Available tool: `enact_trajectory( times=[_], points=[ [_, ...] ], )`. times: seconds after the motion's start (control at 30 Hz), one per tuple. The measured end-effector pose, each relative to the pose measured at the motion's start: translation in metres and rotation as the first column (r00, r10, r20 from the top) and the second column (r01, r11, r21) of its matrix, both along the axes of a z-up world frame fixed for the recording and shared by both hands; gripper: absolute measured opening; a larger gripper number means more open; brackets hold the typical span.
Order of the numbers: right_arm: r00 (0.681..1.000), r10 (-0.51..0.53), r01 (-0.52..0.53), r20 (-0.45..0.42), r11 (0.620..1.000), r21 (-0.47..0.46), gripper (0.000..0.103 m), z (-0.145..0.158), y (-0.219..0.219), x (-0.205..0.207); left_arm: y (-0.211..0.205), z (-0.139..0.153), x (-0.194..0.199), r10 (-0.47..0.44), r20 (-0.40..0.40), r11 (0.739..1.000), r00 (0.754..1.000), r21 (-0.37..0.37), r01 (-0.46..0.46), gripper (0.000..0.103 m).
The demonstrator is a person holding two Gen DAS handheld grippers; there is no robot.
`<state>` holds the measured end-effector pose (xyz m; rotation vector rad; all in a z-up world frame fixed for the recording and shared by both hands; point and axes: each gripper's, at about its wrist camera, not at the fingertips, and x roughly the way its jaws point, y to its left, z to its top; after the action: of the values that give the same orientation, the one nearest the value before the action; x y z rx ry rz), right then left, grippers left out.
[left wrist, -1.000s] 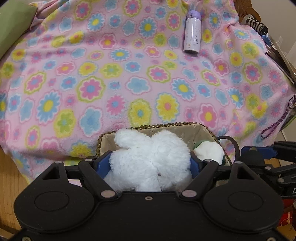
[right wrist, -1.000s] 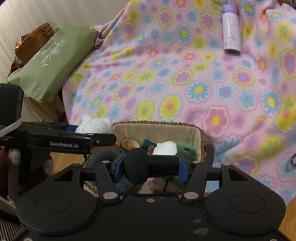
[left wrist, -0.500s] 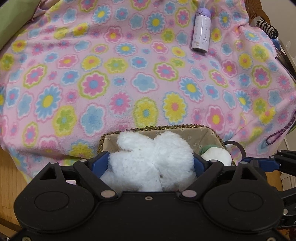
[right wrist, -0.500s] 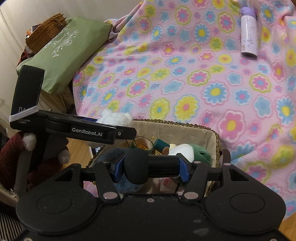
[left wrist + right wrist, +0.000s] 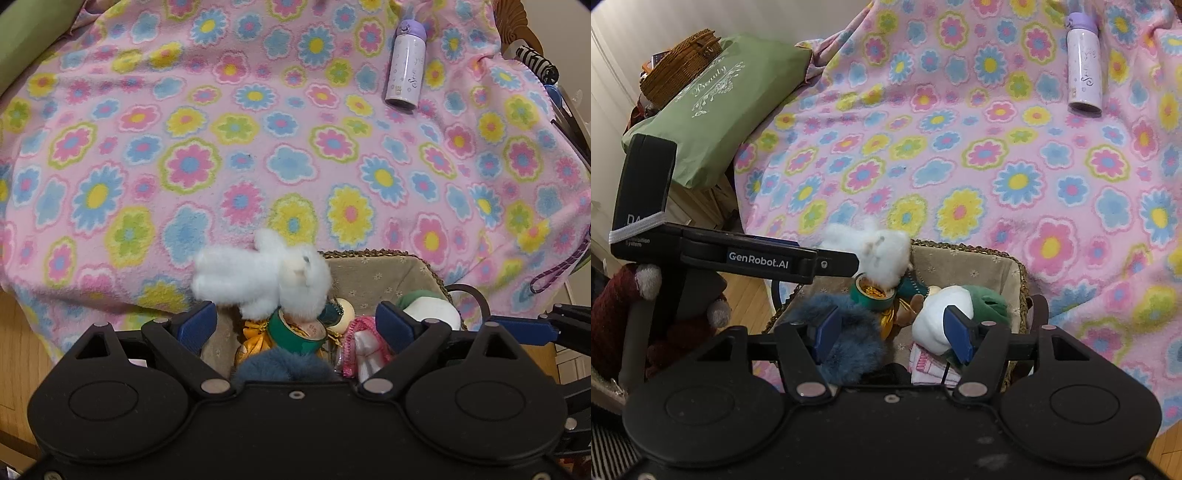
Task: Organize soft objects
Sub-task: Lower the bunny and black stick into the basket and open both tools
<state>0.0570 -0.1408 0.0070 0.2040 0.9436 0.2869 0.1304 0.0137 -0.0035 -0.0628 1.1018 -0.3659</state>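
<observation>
A white plush rabbit [image 5: 269, 275] lies blurred over the near-left rim of a woven basket [image 5: 384, 275], free of my left gripper [image 5: 297, 325], which is open just above the basket. It also shows in the right wrist view [image 5: 875, 254]. The basket [image 5: 964, 260] holds a blue furry toy [image 5: 846, 343], a green tape roll [image 5: 873, 293] and a white and green plush [image 5: 960, 310]. My right gripper [image 5: 892, 338] is open over the basket and empty. The black object it held lies low in the basket [image 5: 890, 371].
A pink flowered blanket [image 5: 258, 129] covers the bed behind the basket. A lilac bottle [image 5: 404, 66] lies on it at the far right. A green cushion [image 5: 713, 107] and a wicker bag [image 5: 679, 66] sit at the left. A dark red plush [image 5: 617, 314] is on the floor.
Both grippers have opened. The left one has let go of the white rabbit, which dropped onto the basket's rim. The right one has released the black object.
</observation>
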Motion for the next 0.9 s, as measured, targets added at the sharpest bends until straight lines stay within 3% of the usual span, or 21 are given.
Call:
enact_trajectory(
  times=[0.33,0.63,0.9],
  points=[
    [0.997,-0.062,0.063,0.036,0.998,-0.032,0.066,0.002,-0.006,-0.012,0.0,0.005,-0.013,0.018,0.039,1.0,0.999,0.018,-0.018,0.09],
    [0.984,-0.14,0.151,0.11,0.984,-0.099,0.067,0.005,-0.01,-0.033,-0.003,0.018,-0.036,0.028,0.132,0.998,0.991,0.052,-0.035,0.09],
    [0.969,-0.184,0.201,0.162,0.975,-0.095,0.071,0.007,-0.013,-0.051,-0.008,0.027,-0.059,0.041,0.198,0.996,0.979,0.065,-0.055,0.09]
  ],
)
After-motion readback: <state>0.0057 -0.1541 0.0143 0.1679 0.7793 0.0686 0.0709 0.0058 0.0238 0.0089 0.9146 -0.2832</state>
